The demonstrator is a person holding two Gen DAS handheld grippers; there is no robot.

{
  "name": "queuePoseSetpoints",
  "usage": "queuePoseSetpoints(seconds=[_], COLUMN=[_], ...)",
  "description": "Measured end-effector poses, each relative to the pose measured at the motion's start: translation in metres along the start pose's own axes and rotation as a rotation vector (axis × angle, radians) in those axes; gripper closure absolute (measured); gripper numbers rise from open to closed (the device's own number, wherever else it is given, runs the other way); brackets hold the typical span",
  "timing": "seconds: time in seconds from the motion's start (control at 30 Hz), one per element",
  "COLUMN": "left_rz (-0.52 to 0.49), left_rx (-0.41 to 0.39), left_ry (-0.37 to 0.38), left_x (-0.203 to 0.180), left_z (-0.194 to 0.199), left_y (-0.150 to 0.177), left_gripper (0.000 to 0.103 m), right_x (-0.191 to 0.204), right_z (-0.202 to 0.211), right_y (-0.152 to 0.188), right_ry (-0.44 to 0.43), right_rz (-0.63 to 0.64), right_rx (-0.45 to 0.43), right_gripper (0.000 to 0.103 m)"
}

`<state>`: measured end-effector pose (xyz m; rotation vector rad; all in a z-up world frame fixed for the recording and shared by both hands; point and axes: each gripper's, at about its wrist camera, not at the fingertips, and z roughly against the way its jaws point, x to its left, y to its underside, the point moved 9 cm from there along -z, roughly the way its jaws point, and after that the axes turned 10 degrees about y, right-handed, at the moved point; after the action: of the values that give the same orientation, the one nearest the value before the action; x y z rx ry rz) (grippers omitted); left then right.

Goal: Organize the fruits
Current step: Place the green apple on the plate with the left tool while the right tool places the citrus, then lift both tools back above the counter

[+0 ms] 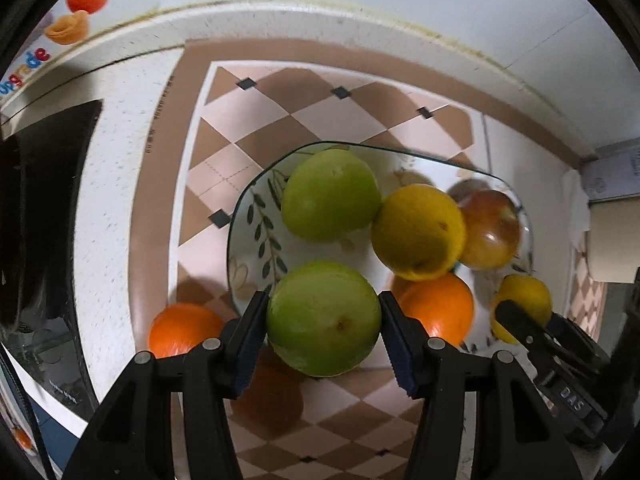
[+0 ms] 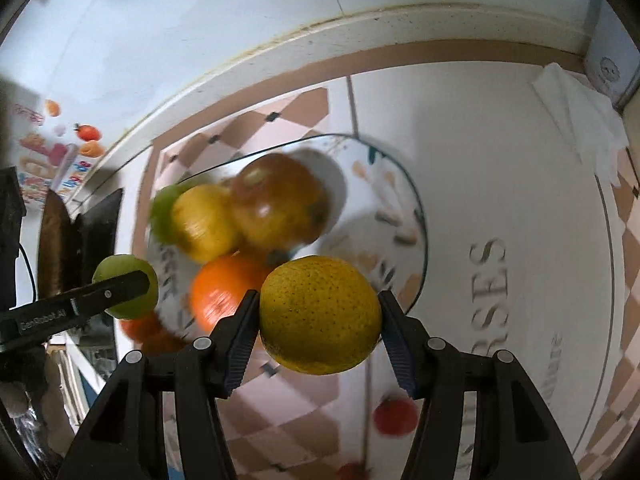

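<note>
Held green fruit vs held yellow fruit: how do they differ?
Colour: the green fruit is smooth and plain green; the yellow fruit is yellow-orange with a dark-speckled, pitted rind.
Holder: the green fruit sits in the left gripper, the yellow fruit in the right gripper.
Shared: both are roundish, pinched between fingers, held near the plate.

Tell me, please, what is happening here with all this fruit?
A person is sorting fruit with a hand-held tool in each hand. The left tool grips a green fruit, and the right tool grips a yellow fruit; both are held above the checked tablecloth near a patterned plate. The plate already holds another green fruit, a lemon, an apple and an orange. One more orange lies on the cloth beside the plate.
</note>
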<state>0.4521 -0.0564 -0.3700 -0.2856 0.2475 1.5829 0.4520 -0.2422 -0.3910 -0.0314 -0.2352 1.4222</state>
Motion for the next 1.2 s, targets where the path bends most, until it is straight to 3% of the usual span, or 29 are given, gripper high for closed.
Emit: queuePoseSetpoints(seconds=[0.27, 0.37, 0.57, 0.7, 0.97, 1.2], left_rz=[0.033, 0.038, 0.012, -0.006, -0.021, -0.074], left_rx=[0.054, 0.057, 0.005, -0.023, -0.056, -0.204], left_ry=[-0.016, -0.003, -0.006, -0.023, -0.029, -0.044], left_x=[0.011, 0.014, 0.017, 0.017, 0.011, -0.005], left_z=[-0.018, -0.020, 0.001, 0.016, 0.057, 0.116], left_y=[-0.002, -0.002, -0.002, 0.005, 0.045, 0.071], left_gripper=[0.050, 0.050, 0.017, 0.016, 0.016, 0.016], right_x=[0.012, 0.008, 0.004, 0.002, 0.007, 0.015], right_z=[-0.021, -0.017, 0.000, 0.015, 0.061, 0.120], right_y=[-0.001, 0.000, 0.000, 0.005, 0.022, 0.045], right_ry=[0.016, 0.022, 0.075, 0.127, 0.181, 0.202], right_rz=[0.018, 0.007, 0.013, 0.027, 0.042, 0.052], right_rx=[0.056, 0.050, 0.031, 0.015, -0.051, -0.141], right_gripper=[0.041, 0.032, 0.021, 0.011, 0.010, 0.009])
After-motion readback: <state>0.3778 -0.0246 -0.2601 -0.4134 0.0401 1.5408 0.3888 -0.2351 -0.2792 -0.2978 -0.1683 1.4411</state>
